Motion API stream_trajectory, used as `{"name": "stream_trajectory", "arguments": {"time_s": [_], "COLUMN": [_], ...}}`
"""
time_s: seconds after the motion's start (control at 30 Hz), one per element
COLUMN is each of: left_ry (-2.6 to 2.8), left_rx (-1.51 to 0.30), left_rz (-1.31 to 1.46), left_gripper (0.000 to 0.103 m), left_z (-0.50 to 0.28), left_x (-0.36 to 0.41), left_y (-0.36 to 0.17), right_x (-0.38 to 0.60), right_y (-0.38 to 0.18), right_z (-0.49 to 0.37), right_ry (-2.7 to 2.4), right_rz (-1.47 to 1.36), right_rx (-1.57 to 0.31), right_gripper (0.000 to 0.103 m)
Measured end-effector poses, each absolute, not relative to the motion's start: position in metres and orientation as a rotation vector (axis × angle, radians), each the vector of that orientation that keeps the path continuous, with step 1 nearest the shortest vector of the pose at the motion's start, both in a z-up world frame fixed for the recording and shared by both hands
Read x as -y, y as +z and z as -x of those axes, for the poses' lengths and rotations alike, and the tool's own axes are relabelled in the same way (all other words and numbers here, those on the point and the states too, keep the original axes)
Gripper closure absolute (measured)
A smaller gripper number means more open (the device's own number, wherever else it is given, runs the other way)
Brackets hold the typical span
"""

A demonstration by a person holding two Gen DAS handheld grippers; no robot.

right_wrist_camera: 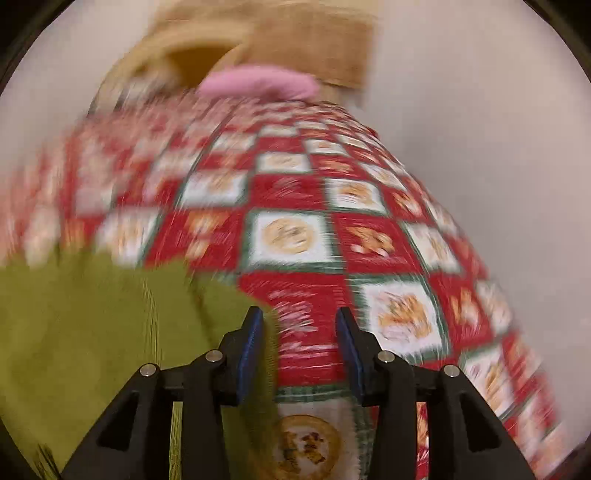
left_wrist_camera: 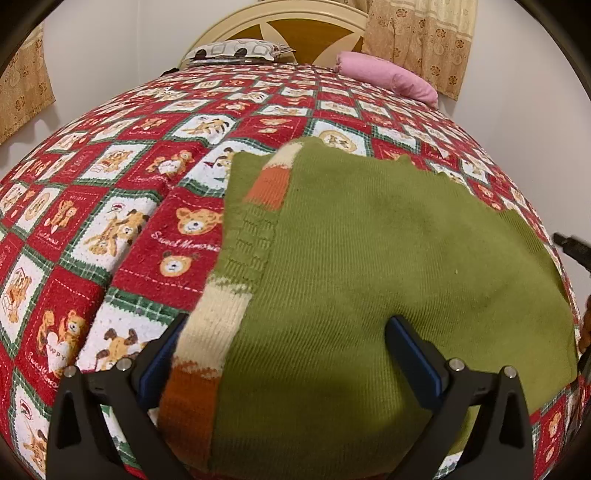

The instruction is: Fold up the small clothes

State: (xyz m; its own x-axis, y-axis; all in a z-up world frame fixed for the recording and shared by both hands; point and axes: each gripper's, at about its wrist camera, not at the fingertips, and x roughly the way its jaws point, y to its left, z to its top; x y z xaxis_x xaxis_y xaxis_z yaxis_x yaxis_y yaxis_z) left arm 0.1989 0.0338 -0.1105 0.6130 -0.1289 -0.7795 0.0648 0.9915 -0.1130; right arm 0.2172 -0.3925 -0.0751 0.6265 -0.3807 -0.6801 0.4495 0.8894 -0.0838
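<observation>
A small green knit sweater [left_wrist_camera: 388, 251] lies flat on the bed, one sleeve with cream and orange stripes [left_wrist_camera: 210, 332] folded in along its left side. My left gripper [left_wrist_camera: 288, 343] is open wide, its jaws straddling the sweater's near left edge and the striped cuff. In the blurred right wrist view my right gripper [right_wrist_camera: 300, 339] is open and empty over the bedspread, just right of the sweater's edge [right_wrist_camera: 110, 325]. A dark tip of the right gripper [left_wrist_camera: 572, 247] shows at the right edge of the left wrist view.
The bed has a red, white and green checked bedspread [left_wrist_camera: 122, 206] with bear pictures. A pink pillow [left_wrist_camera: 388, 74] and a patterned pillow [left_wrist_camera: 236, 50] lie at the headboard [left_wrist_camera: 280, 22]. Curtains [left_wrist_camera: 417, 33] hang behind, and a white wall [right_wrist_camera: 480, 110] stands to the right.
</observation>
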Motion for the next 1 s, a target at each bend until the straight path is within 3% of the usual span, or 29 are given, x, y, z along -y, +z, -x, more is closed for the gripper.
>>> {"name": "stream_trajectory", "arguments": {"time_s": [0.07,0.1,0.2,0.4,0.47,0.57,0.6,0.67,0.8,1.0], "left_ry": [-0.112,-0.112,-0.111,-0.111,-0.111,-0.113,-0.112,-0.113,-0.113,-0.111], "left_rx": [-0.904,-0.904,-0.904,-0.903,-0.903,-0.903,-0.902,-0.903,-0.902,-0.902], "left_rz": [0.076,0.076,0.075,0.075,0.075,0.076,0.077,0.078,0.078,0.075], "left_gripper": [0.0,0.0,0.0,0.0,0.0,0.0,0.0,0.0,0.0,0.0], "left_z": [-0.199,-0.199,-0.199,-0.198,-0.198,-0.198,-0.198,-0.198,-0.198,-0.198], "left_x": [-0.034,-0.034,-0.035,-0.034,-0.034,-0.033,-0.034,-0.034,-0.034,-0.034], "left_y": [-0.111,-0.11,-0.11,-0.11,-0.11,-0.111,-0.11,-0.111,-0.111,-0.111], "right_x": [0.413,0.414,0.388,0.355,0.347,0.352,0.356,0.37,0.412,0.361], "right_y": [-0.064,-0.06,-0.058,-0.106,-0.112,-0.115,-0.113,-0.109,-0.109,-0.065], "right_z": [-0.198,-0.194,-0.2,-0.256,-0.262,-0.264,-0.261,-0.255,-0.235,-0.18], "right_ry": [-0.453,-0.422,-0.322,-0.167,-0.196,-0.234,-0.304,-0.525,-0.483,-0.377], "right_rz": [-0.229,-0.243,-0.13,-0.113,-0.031,-0.051,-0.043,-0.008,-0.267,-0.203], "right_rx": [-0.701,-0.697,-0.739,-0.945,-0.938,-0.933,-0.91,-0.862,-0.844,-0.735], "right_gripper": [0.063,0.071,0.082,0.079,0.074,0.076,0.079,0.103,0.103,0.103]}}
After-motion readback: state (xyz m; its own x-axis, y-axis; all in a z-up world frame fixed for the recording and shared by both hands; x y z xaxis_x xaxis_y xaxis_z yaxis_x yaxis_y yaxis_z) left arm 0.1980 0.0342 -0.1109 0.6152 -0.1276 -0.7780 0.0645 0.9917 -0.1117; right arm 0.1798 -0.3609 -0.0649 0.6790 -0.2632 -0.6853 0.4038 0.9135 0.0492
